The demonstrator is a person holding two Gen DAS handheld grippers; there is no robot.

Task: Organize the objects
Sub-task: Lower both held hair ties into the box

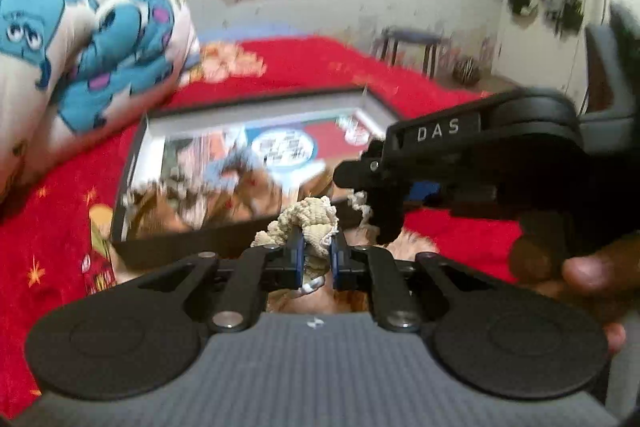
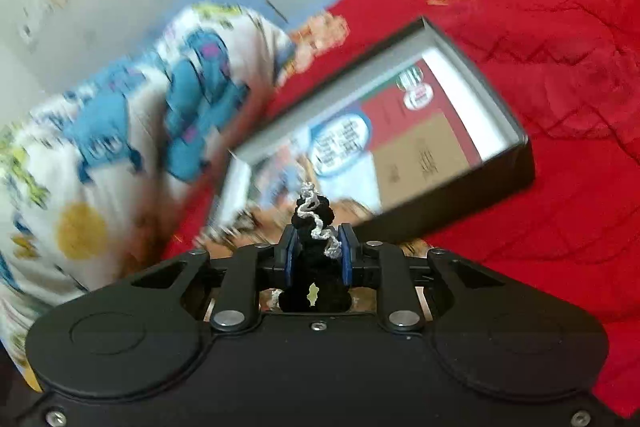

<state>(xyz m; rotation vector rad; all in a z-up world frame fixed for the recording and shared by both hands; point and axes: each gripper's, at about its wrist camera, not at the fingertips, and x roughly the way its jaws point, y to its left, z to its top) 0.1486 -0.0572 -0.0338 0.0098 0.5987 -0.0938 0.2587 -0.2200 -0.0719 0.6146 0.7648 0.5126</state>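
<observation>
Left gripper [image 1: 318, 259] at bottom centre of the left wrist view, blue pads pressed onto a beige crocheted piece [image 1: 310, 223]: knobbly yarn, bunched, with a pale silvery bit poking out below the pads; most of it sticks up just past the fingertips. Right gripper [image 2: 318, 255] at bottom centre of the right wrist view, pads pinching a black crocheted piece [image 2: 314, 227]: dark yarn lump with a white-grey twisted cord running up its front, its tip rising above the fingertips, and more black yarn showing lower down between the arms with a small yellowish spot on it. From the left wrist view the right gripper [image 1: 376, 211] also shows at centre right, black body marked DAS, with the same black yarn and white cord at its tip, just beside the beige piece; a hand [image 1: 576, 267] holds it at lower right. Beyond both, an open black box [image 2: 472, 183] with grey inner walls and a printed sheet inside lies on a red blanket [image 2: 560, 67]. Cartoon-print bedding [image 1: 100, 39], white with blue figures, heaps at left. Stool [image 1: 412, 47] by the far wall, blurred.
</observation>
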